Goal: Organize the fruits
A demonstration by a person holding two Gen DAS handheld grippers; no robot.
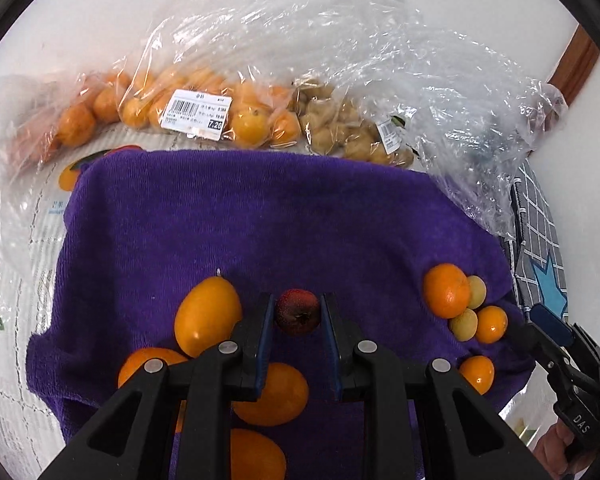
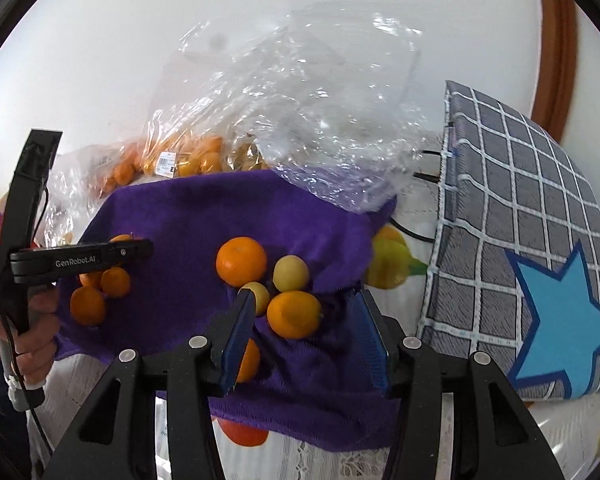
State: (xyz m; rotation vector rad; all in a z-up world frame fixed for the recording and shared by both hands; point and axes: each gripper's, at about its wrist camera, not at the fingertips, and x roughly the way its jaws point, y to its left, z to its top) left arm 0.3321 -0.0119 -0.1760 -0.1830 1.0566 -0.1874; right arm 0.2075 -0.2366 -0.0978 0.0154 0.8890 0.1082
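A purple towel (image 1: 260,216) carries loose fruit. My left gripper (image 1: 298,304) has its pads on both sides of a small dark red fruit (image 1: 298,312), which rests on the towel. Orange oval fruits (image 1: 208,314) lie to its left and below. At the towel's right edge a mandarin (image 1: 446,290), small yellow fruits (image 1: 463,324) and small oranges (image 1: 491,323) form a cluster. My right gripper (image 2: 304,304) is open, hovering over that cluster, with an orange fruit (image 2: 294,314) between its fingers and the mandarin (image 2: 241,261) just beyond.
Plastic bags of oranges (image 1: 180,108) and pale brown fruit (image 1: 340,128) lie behind the towel, with an empty clear bag (image 1: 440,92) to the right. A grey checked cushion with a blue star (image 2: 540,260) stands at the right. A white wall is behind.
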